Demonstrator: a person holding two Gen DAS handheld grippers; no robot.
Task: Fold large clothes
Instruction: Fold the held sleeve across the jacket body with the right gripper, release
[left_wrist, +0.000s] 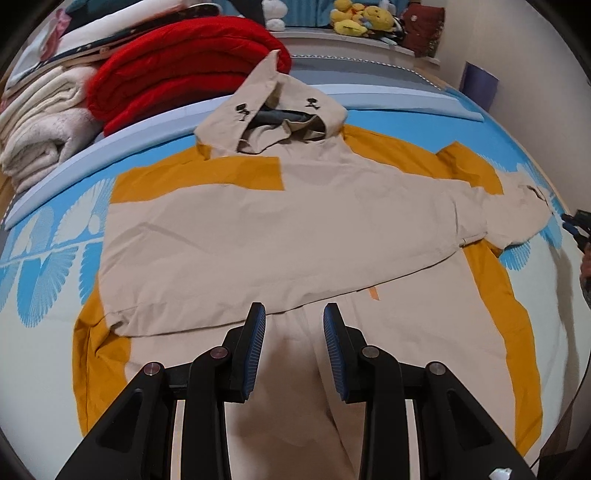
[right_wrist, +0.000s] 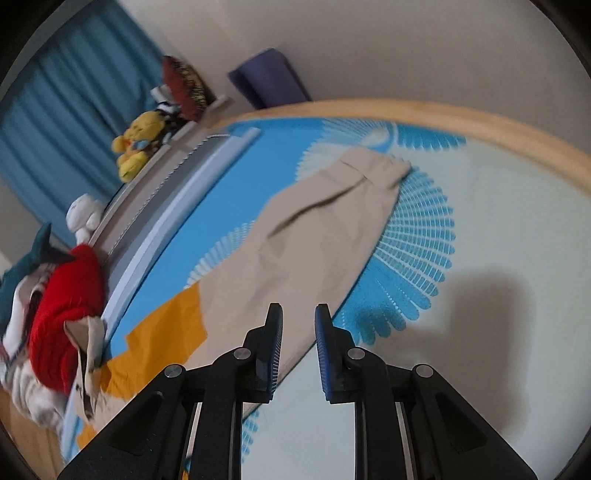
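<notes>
- Hooded jacket (left_wrist: 295, 221), beige with mustard-yellow panels, lies flat on the bed sheet (left_wrist: 44, 266), hood (left_wrist: 273, 114) pointing toward the far side.
- One sleeve is folded across the chest; the other sleeve (right_wrist: 317, 229) stretches out to the side, cuff (right_wrist: 376, 166) near the wooden bed edge (right_wrist: 480, 118).
- Fabric looks thin, matte, woven, with light creases; hood opening shows a darker lining and small black marks on either side.
- Sheet is smooth, pale with blue fan-like prints and a solid blue band.
- Left gripper (left_wrist: 294, 314) hovers over the jacket's lower front, black arms, blue ribbed pads, jaws partly apart with nothing between them.
- Right gripper (right_wrist: 299, 314) sits over the outstretched sleeve's edge, jaws narrowly apart, nothing clamped; that view is motion-blurred, so contact with cloth is unclear.
- Far side is crowded: folded red blanket (left_wrist: 184, 77), cream towels (left_wrist: 44, 125), yellow plush toys (left_wrist: 362, 18) on a ledge, blue curtain (right_wrist: 66, 110) behind.
- Bare sheet lies open left of the jacket and beyond the cuff.
</notes>
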